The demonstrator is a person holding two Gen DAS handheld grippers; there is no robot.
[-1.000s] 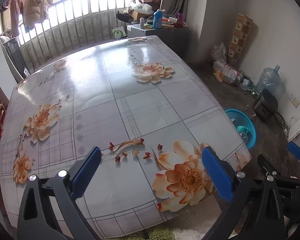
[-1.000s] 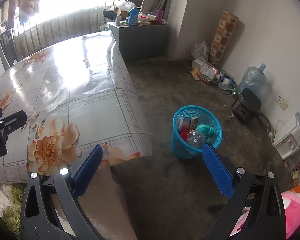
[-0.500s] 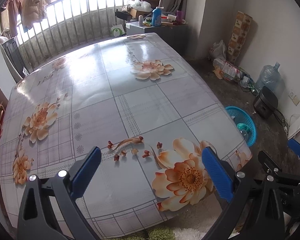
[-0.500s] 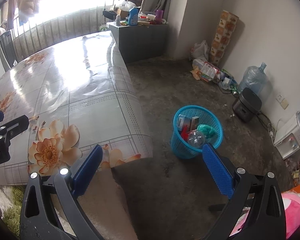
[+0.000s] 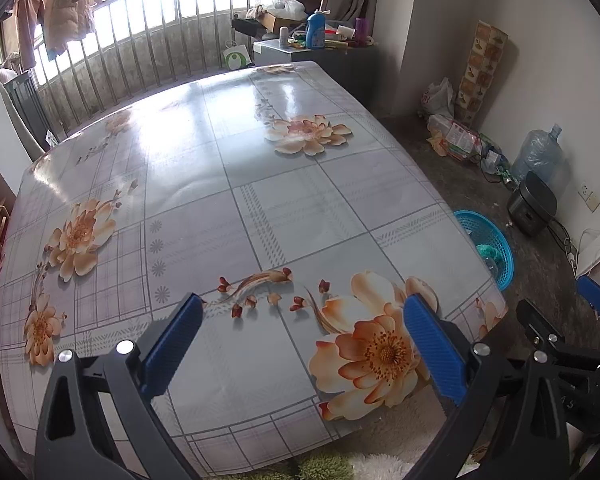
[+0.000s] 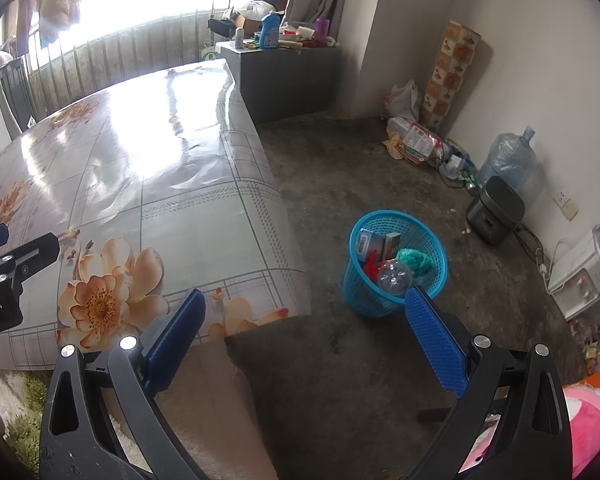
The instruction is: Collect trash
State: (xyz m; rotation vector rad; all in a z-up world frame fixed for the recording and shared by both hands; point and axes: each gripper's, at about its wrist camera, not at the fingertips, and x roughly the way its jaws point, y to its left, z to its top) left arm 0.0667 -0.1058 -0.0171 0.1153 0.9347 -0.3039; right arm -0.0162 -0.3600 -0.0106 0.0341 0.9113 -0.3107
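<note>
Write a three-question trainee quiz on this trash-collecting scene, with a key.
1. True or false: the right tool is shut on a bottle.
2. Where does the blue basket stand? A on the table; B on the floor beside the table; C on the grey cabinet.
3. Fill in: at the front of the basket lies a clear plastic ____.

Key
1. False: both it and the left tool are open and empty.
2. B
3. bottle

The table cover (image 5: 284, 208) looks like glossy, smooth plastic with printed flowers; the blue basket (image 6: 396, 276) is plastic mesh; the floor (image 6: 340, 168) is rough and matt; gripper pads (image 6: 436, 340) look textured.
</note>
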